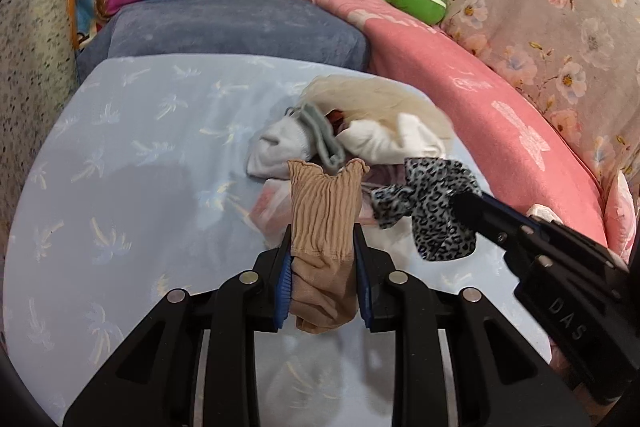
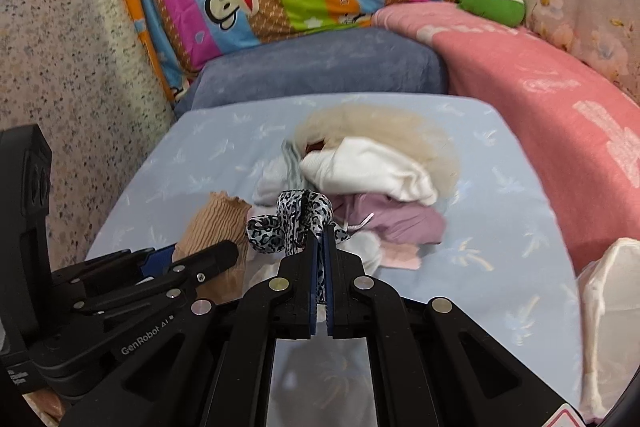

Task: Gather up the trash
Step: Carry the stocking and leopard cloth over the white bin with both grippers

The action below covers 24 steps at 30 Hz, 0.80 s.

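Above the blue sheet [image 1: 120, 147], both angled down, left hand-held gripper [image 1: 322, 239] clamps a tan stocking [image 1: 322, 203], right hand-held gripper [image 2: 320, 247] apparently pinches leopard-print cloth [image 2: 296, 219].

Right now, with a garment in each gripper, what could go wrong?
1. The leopard-print cloth is pinched only at one edge by the right gripper and could slip.
2. The tan stocking in the left gripper hangs close to the clothes pile, so either could snag it.
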Motion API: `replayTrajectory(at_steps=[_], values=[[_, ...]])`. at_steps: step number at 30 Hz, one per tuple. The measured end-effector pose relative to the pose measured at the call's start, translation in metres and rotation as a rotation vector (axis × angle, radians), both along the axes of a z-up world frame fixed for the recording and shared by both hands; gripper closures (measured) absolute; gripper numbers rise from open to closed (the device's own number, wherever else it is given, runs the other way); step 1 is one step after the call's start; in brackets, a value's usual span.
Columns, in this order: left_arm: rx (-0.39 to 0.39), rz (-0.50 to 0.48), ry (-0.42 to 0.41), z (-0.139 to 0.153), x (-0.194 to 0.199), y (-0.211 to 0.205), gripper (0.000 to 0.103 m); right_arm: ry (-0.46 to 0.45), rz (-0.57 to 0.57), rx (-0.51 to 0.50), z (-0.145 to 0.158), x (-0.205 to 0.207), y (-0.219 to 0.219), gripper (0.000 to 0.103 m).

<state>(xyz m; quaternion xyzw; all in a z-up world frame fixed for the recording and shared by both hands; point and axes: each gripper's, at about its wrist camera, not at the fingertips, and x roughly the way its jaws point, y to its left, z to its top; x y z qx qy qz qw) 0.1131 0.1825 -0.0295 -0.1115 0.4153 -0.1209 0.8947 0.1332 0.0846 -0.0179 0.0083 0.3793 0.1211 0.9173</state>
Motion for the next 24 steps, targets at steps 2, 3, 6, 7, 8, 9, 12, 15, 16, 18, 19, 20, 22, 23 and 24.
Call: replayTrajectory(at_steps=[2,3,6,7,8,9,12,15,16,18,19,20,22,23,24], values=[[0.008,-0.010,-0.018,0.008,-0.003,-0.009,0.077,-0.028,-0.015,0.007,0.013,-0.007,-0.011,0.101],[0.011,-0.016,-0.027,0.011,-0.004,-0.013,0.077,-0.045,-0.025,0.009,0.020,-0.011,-0.017,0.101],[0.021,-0.044,-0.058,0.024,-0.009,-0.030,0.077,-0.084,-0.059,0.015,0.039,-0.021,-0.038,0.101],[0.024,-0.053,-0.068,0.027,-0.011,-0.037,0.077,-0.095,-0.070,0.017,0.045,-0.024,-0.046,0.101],[0.025,-0.063,-0.077,0.031,-0.012,-0.042,0.077,-0.107,-0.083,0.017,0.050,-0.028,-0.053,0.101],[0.026,-0.073,-0.086,0.035,-0.013,-0.050,0.077,-0.121,-0.101,0.017,0.056,-0.033,-0.063,0.101],[0.031,-0.112,-0.116,0.048,-0.017,-0.073,0.077,-0.151,-0.142,0.018,0.069,-0.046,-0.090,0.101],[0.032,-0.157,-0.145,0.059,-0.022,-0.099,0.077,-0.178,-0.186,0.013,0.081,-0.059,-0.118,0.101],[0.032,-0.174,-0.154,0.063,-0.024,-0.108,0.077,-0.187,-0.203,0.011,0.085,-0.064,-0.129,0.101],[0.033,-0.203,-0.171,0.070,-0.028,-0.126,0.077,-0.199,-0.231,0.007,0.090,-0.072,-0.146,0.101],[0.033,-0.222,-0.180,0.073,-0.030,-0.137,0.077,-0.204,-0.247,0.006,0.092,-0.077,-0.156,0.101],[0.033,-0.235,-0.188,0.076,-0.032,-0.146,0.077,-0.208,-0.261,0.004,0.094,-0.081,-0.164,0.101],[0.037,-0.266,-0.202,0.080,-0.035,-0.165,0.077,-0.216,-0.292,0.003,0.095,-0.089,-0.182,0.101],[0.039,-0.279,-0.207,0.082,-0.037,-0.175,0.077,-0.218,-0.308,0.002,0.096,-0.093,-0.192,0.101],[0.042,-0.293,-0.211,0.083,-0.038,-0.184,0.077,-0.220,-0.321,0.001,0.096,-0.096,-0.199,0.101]])
